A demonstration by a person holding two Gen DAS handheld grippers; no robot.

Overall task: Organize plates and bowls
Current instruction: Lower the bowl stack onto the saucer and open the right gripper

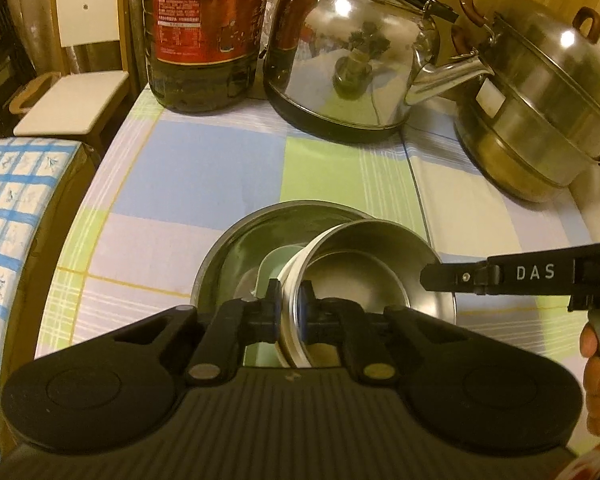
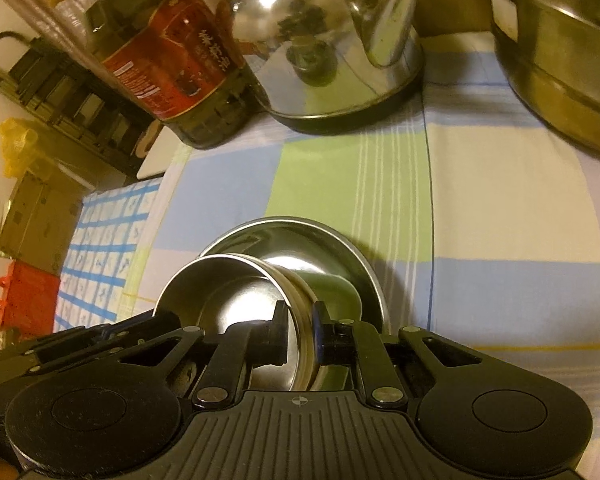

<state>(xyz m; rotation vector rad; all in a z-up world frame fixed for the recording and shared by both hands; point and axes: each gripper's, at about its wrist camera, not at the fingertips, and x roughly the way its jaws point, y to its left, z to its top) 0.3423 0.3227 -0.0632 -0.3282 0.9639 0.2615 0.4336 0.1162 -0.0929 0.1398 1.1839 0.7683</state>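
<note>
My left gripper (image 1: 289, 308) is pinched narrow on the near-left wall of the small steel bowl (image 1: 364, 276), one finger inside, one outside. That bowl sits tilted inside the large steel bowl (image 1: 236, 248), with a pale green dish (image 1: 278, 266) wedged beneath it. The stack rests on the checked tablecloth (image 1: 204, 168), front centre of the table. My right gripper (image 2: 301, 322) is clamped narrow on the opposite wall of the same small bowl (image 2: 224, 300), one finger on each side. Behind, left to right: oil bottle (image 1: 204, 32), kettle (image 1: 352, 64), steamer pot (image 1: 548, 100), all well apart from the stack.
</note>
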